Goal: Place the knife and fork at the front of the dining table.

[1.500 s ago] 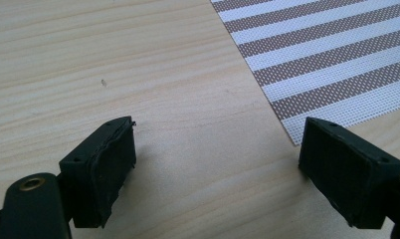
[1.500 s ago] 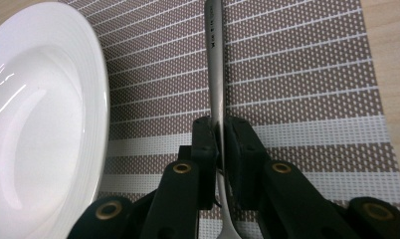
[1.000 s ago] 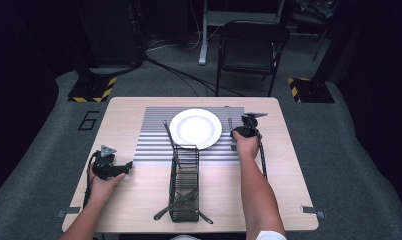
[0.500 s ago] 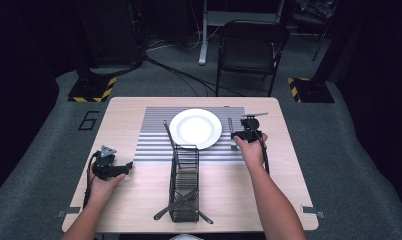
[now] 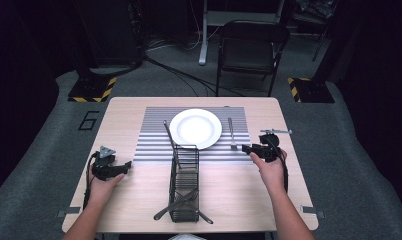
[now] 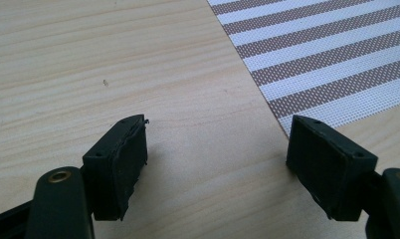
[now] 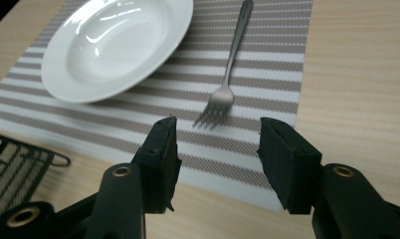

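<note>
a wooden table is covered at its middle, toward the far edge, by a striped placemat. a white plate is set at the mat's centre. a black wire caddy is stood toward the near edge. a fork is laid flat on the mat's right side, just beside the plate. the right gripper is seen released just short of the tines, its jaws having just been opening, nothing between them. the left gripper is held unclenched over bare wood near the left edge, jaws having just been closing slightly.
</note>
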`<act>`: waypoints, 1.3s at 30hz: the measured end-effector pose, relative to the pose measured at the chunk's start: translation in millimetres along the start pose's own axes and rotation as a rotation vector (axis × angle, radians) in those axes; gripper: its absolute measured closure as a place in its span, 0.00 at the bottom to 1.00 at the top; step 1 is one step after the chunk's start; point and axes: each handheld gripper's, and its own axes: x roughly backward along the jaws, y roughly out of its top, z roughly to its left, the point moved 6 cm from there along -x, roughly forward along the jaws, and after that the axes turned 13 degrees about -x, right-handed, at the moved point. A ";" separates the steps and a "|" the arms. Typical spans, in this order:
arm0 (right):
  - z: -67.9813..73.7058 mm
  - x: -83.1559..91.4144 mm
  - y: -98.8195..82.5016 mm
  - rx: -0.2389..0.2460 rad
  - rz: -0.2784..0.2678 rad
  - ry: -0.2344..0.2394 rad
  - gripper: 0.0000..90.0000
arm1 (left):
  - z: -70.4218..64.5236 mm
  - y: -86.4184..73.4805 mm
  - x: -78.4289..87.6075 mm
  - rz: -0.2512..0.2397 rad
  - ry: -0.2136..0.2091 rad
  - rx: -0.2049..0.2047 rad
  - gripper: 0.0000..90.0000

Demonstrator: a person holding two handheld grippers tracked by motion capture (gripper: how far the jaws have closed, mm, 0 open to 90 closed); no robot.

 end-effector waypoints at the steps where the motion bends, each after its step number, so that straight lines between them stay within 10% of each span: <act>1: -1.7 2.8 -4.0 0.009 0.002 -0.007 0.55 | -0.3 0.0 0.2 -0.001 0.001 0.003 0.27; 12: -11.1 8.7 -39.3 0.184 -0.019 -0.074 0.62 | -0.2 -1.8 5.8 -0.002 0.004 0.022 0.44; 25: -12.8 -1.0 -55.5 0.185 -0.011 -0.037 0.59 | -13.1 15.9 21.8 -0.016 -0.072 0.080 0.49; 39: -22.4 2.0 -56.8 0.172 -0.002 -0.057 0.60 | -47.0 71.4 50.4 -0.069 -0.151 -0.055 0.52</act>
